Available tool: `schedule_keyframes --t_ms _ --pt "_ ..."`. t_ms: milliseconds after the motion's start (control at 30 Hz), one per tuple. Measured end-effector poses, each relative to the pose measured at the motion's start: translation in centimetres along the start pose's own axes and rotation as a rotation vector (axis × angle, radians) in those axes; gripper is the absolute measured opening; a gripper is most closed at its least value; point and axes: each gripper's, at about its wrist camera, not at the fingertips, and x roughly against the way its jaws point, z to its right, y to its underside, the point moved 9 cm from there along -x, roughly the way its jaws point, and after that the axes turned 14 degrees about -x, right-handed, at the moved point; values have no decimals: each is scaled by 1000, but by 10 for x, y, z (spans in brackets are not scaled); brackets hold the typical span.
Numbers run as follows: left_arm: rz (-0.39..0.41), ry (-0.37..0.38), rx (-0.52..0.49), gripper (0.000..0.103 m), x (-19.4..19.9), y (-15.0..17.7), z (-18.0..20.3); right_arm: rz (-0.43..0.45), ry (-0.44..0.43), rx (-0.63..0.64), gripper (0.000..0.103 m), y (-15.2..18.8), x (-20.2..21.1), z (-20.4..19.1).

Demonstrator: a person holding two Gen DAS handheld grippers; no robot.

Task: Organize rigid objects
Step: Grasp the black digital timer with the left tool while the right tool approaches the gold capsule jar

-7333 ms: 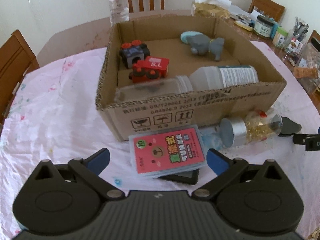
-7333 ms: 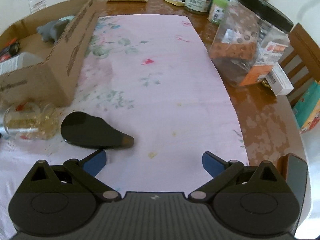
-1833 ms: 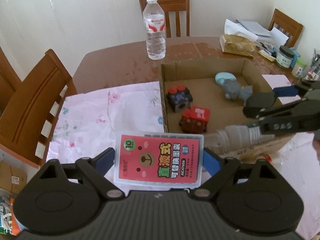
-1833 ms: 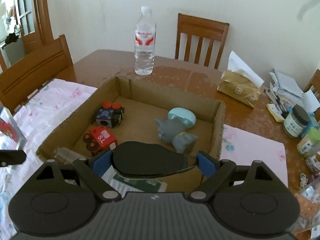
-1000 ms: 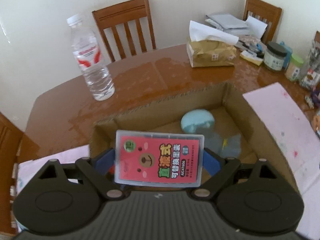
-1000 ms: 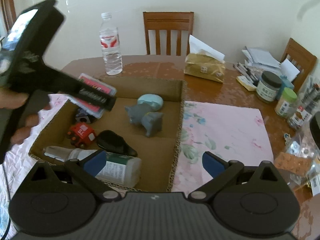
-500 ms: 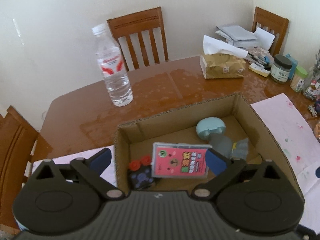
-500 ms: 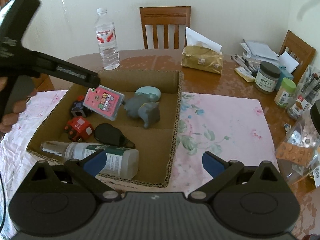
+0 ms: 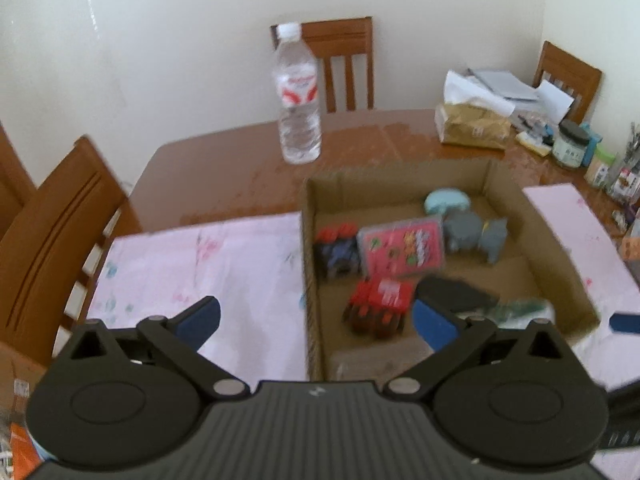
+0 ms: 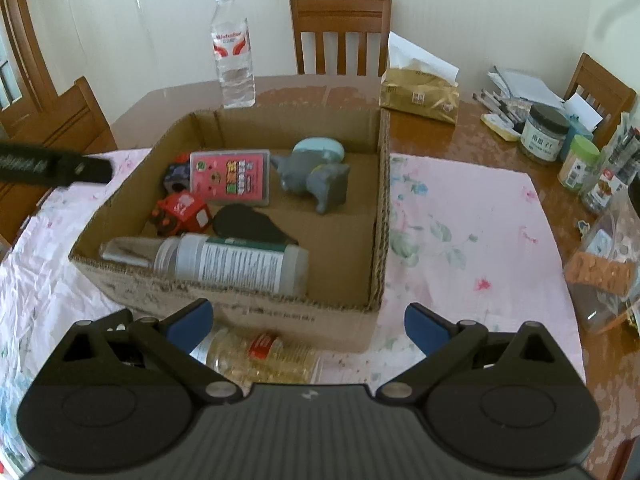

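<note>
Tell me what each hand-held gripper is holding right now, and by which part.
Nothing. The left hand-held gripper and right hand-held gripper are both open and empty; the pink card case lies in the cardboard box.

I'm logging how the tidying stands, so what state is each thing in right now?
Left tool: open, empty.
Right tool: open, empty.
Cardboard box: open-topped.
Pink card case: lying flat in box.
White bottle: on its side in box.
Glitter jar: on its side, outside box.
Water bottle: upright, capped, on table.
</note>
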Motion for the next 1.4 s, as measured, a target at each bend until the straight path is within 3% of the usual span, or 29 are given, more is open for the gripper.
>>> schedule_keyframes --t_ms 267,467,767,1100,1400 --pt "-103 10 113 102 -7 67 -9 -27 4 3 103 19 -3 -10" --pt "-136 33 118 102 -13 92 -5 10 52 63 103 28 -12 -34" --pt "-127 103 105 102 -16 105 12 43 159 69 103 41 -30 -46" --pt "-115 200 -2 102 -26 100 42 -14 238 -2 103 50 -35 1" --pt "-171 327 -128 102 -50 98 78 -46 218 -33 103 61 -28 27"
